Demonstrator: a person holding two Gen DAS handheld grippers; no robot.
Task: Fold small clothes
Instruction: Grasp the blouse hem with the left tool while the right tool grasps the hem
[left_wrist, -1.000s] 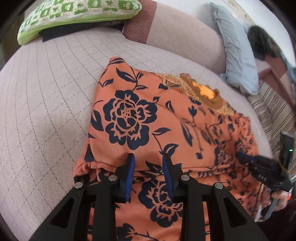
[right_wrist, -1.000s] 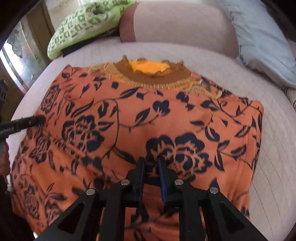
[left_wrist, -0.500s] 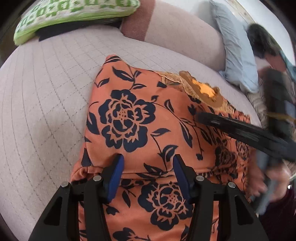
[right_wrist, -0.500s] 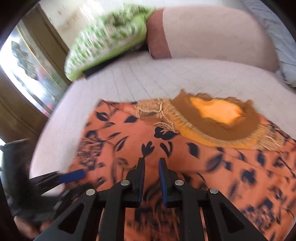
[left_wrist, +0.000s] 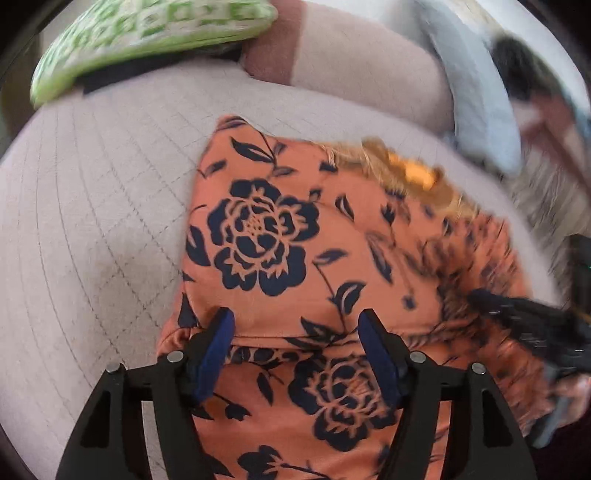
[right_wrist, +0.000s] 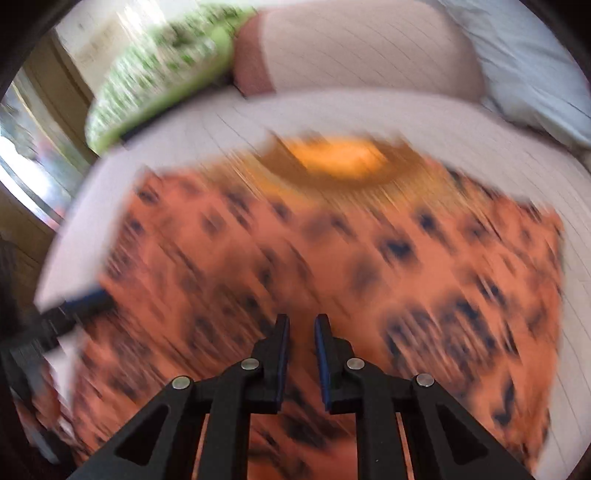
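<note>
A second before, our left gripper had its blue pads close together on the folded edge of the orange flowered top. Its jaws had just been opening, and now they stood wide apart, one on each side of that edge, with cloth between them but no pad pressing on it. Our right gripper had sat low over a big dark flower near the bottom of the top; half a second before, it had swung up toward the neck, and now its view was smeared with blur and showed the whole top again. Its jaws were nearly pressed together, with a thin gap and nothing pinched in it. The top lay flat on the pale quilted cushion, its brown and yellow neck at the far end, away from both grippers. From the left view, the right gripper came in as a dark blur at the right edge, over the top's right side. A green and white pillow sat at the back, well apart from the top.
</note>
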